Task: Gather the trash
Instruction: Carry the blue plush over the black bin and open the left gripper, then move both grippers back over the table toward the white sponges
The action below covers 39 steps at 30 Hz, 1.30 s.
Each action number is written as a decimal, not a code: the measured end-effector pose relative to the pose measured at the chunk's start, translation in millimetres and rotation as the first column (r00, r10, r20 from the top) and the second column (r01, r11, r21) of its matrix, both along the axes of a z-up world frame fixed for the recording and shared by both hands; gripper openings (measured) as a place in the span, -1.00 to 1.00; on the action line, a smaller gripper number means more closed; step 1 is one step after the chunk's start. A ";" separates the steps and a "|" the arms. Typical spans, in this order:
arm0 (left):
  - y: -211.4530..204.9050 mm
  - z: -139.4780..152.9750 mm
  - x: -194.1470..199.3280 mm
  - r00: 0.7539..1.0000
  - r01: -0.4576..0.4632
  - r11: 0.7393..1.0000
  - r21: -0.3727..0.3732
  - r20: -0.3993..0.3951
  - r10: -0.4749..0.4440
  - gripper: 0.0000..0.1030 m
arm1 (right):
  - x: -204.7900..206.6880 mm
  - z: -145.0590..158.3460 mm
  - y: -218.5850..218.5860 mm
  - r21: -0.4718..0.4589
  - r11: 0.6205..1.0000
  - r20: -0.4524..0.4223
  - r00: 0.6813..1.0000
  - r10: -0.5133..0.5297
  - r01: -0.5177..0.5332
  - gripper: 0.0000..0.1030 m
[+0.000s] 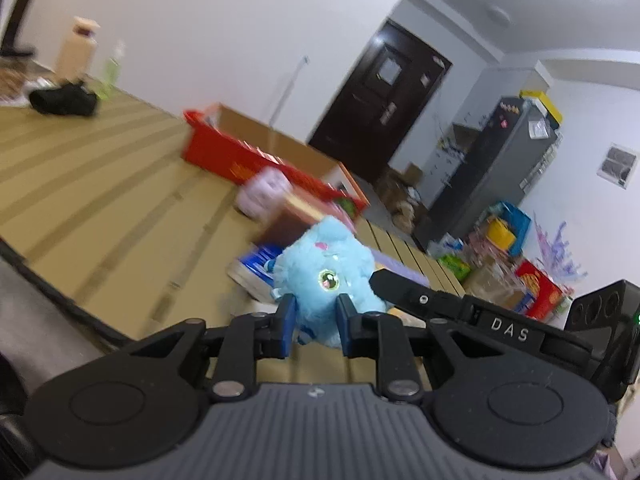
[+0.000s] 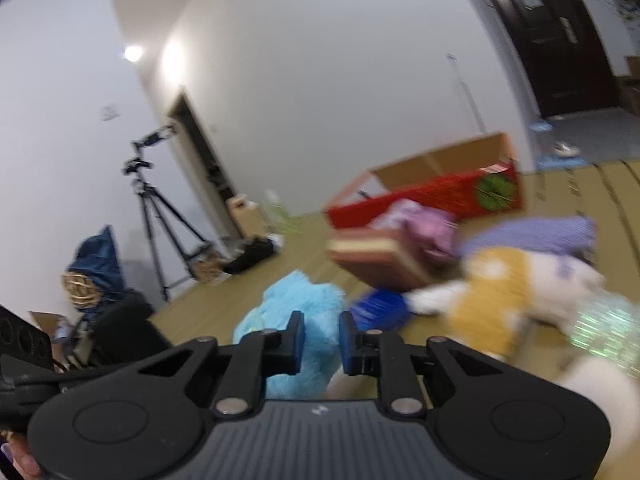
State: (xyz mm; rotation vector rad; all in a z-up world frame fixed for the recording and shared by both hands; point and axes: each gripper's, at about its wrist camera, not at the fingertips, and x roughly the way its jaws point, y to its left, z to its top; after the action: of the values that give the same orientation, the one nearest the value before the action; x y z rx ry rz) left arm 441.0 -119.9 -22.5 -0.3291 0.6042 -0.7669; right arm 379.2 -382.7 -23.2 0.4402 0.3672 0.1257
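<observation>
Blue plush toy [image 1: 328, 272] sits on the striped mat [image 1: 100, 184], at 12 o'clock off both tool noses. Left gripper [image 1: 316, 320] pinches its fur; right gripper [image 2: 320, 342] looks clamped on the fluff too, though blur hides contact. Judgement: light, soft, squashy, non-fragile. Grab deep into the body, since loose fur slips.

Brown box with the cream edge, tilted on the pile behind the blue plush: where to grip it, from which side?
Grip the brown box across its thin dimension at the raised cream edge, probably coming from the near side, over the fluffy blue plush toy. It lies tilted on other clutter, so that edge is exposed; the far side sits against pink items.
</observation>
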 end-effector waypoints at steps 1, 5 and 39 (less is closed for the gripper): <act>12.0 3.8 -0.4 1.000 -0.021 1.000 0.000 0.010 0.021 -0.60 | 6.5 4.5 10.3 -0.006 1.000 0.007 1.000 0.029 -0.029 -0.69; 63.4 13.8 2.2 0.992 -0.129 0.992 -0.003 0.004 0.129 -0.84 | 32.5 15.1 53.4 -0.012 0.994 0.020 0.994 0.109 -0.109 -0.75; 194.4 -71.8 33.1 0.839 -0.461 0.684 0.566 0.027 0.543 0.49 | 106.6 -98.0 257.6 -0.295 0.833 -0.297 0.874 0.386 -0.468 0.21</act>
State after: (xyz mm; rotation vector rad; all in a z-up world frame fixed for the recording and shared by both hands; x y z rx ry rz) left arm 474.1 74.6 -94.3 0.0018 0.7989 -0.0048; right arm 485.8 -125.1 -121.2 -0.0031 0.7006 0.4453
